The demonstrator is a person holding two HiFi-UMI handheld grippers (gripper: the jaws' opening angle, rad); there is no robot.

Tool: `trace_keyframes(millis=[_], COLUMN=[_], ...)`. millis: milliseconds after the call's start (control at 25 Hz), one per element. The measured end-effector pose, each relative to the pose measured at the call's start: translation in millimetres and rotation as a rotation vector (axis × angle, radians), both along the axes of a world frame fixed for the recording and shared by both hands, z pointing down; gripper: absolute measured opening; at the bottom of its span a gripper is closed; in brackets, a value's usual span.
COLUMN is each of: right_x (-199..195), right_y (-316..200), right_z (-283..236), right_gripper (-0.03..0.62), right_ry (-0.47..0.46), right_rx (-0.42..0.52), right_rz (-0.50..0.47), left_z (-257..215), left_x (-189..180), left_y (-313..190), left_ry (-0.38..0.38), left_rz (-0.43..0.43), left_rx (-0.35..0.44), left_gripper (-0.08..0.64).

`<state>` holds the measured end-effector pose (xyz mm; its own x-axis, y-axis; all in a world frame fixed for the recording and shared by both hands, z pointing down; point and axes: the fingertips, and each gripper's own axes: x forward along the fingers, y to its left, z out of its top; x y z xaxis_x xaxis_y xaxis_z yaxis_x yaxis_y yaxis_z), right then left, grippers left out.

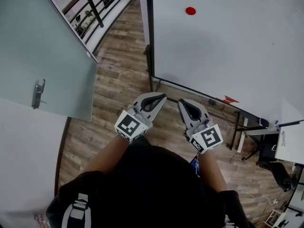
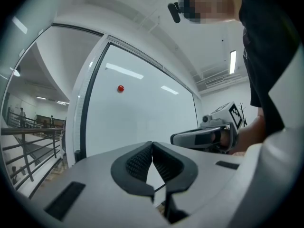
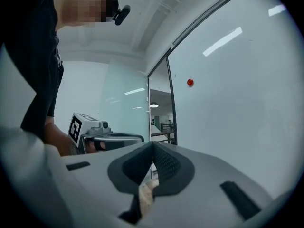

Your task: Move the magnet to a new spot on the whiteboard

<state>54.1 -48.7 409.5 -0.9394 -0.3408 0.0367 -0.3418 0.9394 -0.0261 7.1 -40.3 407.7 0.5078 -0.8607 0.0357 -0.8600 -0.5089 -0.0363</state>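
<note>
A small round red magnet (image 1: 190,11) sticks high on the white whiteboard (image 1: 228,46); it also shows in the left gripper view as the magnet (image 2: 120,89) and in the right gripper view as the magnet (image 3: 190,82). My left gripper (image 1: 163,97) is held level in front of the board's lower edge, well short of the magnet, its jaws shut with nothing between them. Beside it my right gripper (image 1: 180,102) is shut and empty too. In the gripper views the left gripper (image 2: 152,144) and the right gripper (image 3: 152,144) show their tips touching.
The whiteboard stands on a dark frame (image 1: 151,56) over a wooden floor (image 1: 118,75). A frosted glass door (image 1: 42,51) with a metal handle (image 1: 38,93) is at the left. A railing (image 1: 95,4) runs behind. A desk edge and chair (image 1: 270,151) sit at the right.
</note>
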Motion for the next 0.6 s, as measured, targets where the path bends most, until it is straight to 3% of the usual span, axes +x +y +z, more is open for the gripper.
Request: trace_keyframes(millis=[320, 600], right_x=[-68, -93], right_y=[-33, -63], right_z=[-1, -2], right_gripper=[0.0, 0.0], right_ry=[0.028, 0.051], right_rx=[-0.015, -0.005], right_rz=[0.08, 0.184], left_z=[-10, -13], left_x=[-60, -88], left_y=[-34, -65], left_ry=[-0.014, 0.007], left_rz=[0.077, 0.169], left_rx=[0.031, 0.028], left_gripper=[0.005, 0.005])
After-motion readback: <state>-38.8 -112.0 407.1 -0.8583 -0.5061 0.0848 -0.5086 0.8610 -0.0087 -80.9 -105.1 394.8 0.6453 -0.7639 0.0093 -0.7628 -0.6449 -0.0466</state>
